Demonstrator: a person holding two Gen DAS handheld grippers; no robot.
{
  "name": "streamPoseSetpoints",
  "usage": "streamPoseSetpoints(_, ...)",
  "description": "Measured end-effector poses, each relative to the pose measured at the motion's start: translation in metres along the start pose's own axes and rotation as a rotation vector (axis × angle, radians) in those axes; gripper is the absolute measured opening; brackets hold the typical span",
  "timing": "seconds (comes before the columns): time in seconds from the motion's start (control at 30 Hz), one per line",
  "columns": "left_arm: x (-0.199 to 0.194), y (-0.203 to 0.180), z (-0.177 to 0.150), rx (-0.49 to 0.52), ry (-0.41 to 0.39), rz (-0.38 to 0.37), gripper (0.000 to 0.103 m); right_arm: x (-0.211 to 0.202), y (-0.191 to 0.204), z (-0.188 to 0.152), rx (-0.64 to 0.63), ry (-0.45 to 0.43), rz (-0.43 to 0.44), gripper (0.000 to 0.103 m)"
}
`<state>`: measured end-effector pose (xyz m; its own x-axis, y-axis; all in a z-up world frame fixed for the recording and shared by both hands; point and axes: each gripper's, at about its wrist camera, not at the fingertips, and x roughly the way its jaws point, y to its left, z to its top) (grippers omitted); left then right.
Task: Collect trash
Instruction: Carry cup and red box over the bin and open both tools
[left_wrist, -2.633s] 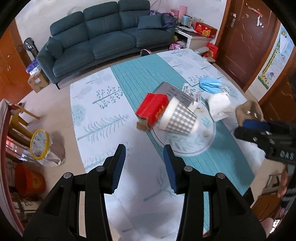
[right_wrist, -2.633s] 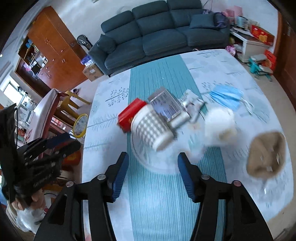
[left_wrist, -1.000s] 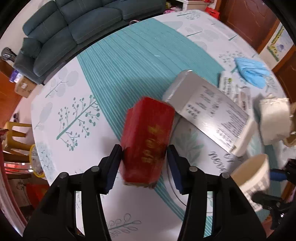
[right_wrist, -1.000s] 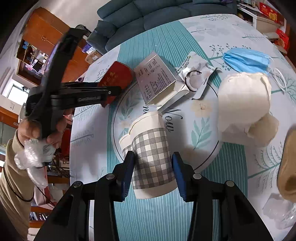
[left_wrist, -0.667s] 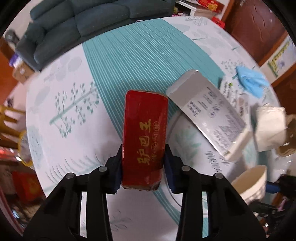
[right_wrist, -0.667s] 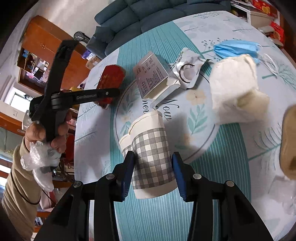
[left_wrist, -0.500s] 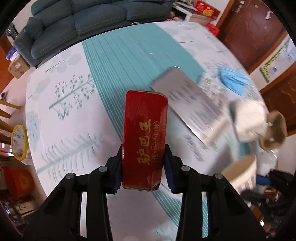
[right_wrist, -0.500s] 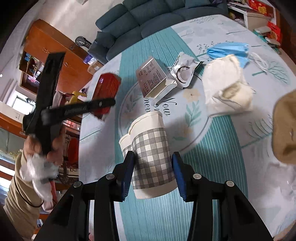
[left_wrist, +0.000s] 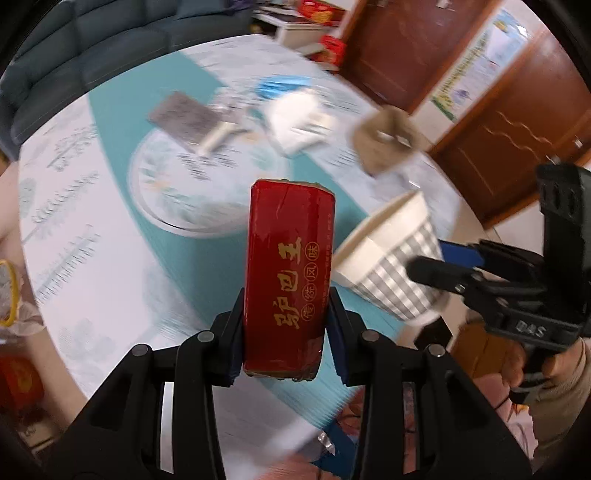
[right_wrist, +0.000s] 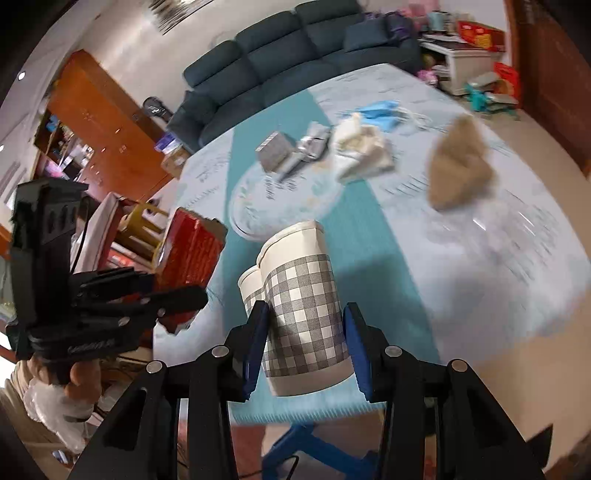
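**Both grippers loaded and lifted above the table**

Change from earlier frames: 2.6 s ago both grippers were empty and spread, with the red box and the checked cup lying together on the table. The left gripper (left_wrist: 286, 332) is now clamped on the lower end of the red box (left_wrist: 290, 273), which stands upright between the fingers with its gold lettering facing the camera. The right gripper (right_wrist: 304, 343) is closed on the checked paper cup (right_wrist: 301, 310), which appears to be two nested cups with rims pointing away from the camera. Compared with 0.5 s ago, both loads sit unchanged in their jaws, but the table (left_wrist: 92, 229) has dropped farther away and its near edge is now visible below both grippers.

Positions relative to the grippers: in the left wrist view the cup and right gripper lie just to the right of the box. In the right wrist view the box and left gripper lie to the left. Remaining trash lies ahead of both: a grey carton (right_wrist: 275, 149), a white crumpled wad (right_wrist: 360, 149), a blue face mask (right_wrist: 380, 109) and a brown crumpled piece (right_wrist: 460, 168).

Limits of visibility: motion blur smears the tabletop items, so the carton print and the small foil piece beside it cannot be read. The base of the box is hidden between the finger pads.
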<state>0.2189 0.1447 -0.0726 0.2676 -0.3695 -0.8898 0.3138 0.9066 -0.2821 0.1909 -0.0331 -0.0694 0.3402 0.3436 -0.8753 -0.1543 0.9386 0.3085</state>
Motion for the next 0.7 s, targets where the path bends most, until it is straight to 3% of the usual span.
streamPoseSetpoints(0.17, 0.014, -0.069, -0.040, 0.087, 0.050, -0.086, 0.034, -0.048, -0.038, -0.064, 0.085, -0.048, -0.067, 0.041)
streamPoseSetpoints(0.3, 0.039, -0.123, -0.069, 0.177, 0.103, -0.112, 0.034, -0.061, -0.081, -0.120, 0.206, -0.053, -0.119, 0.041)
streamPoseSetpoints(0.5, 0.092, -0.200, -0.115, 0.294, 0.177, -0.107, 0.034, -0.040, -0.150, -0.198, 0.412, 0.002, -0.181, 0.041)
streamPoseSetpoints(0.7, 0.165, -0.231, -0.144, 0.339, 0.317, -0.067, 0.034, 0.001, -0.206, -0.256, 0.575, 0.083, -0.207, 0.041)
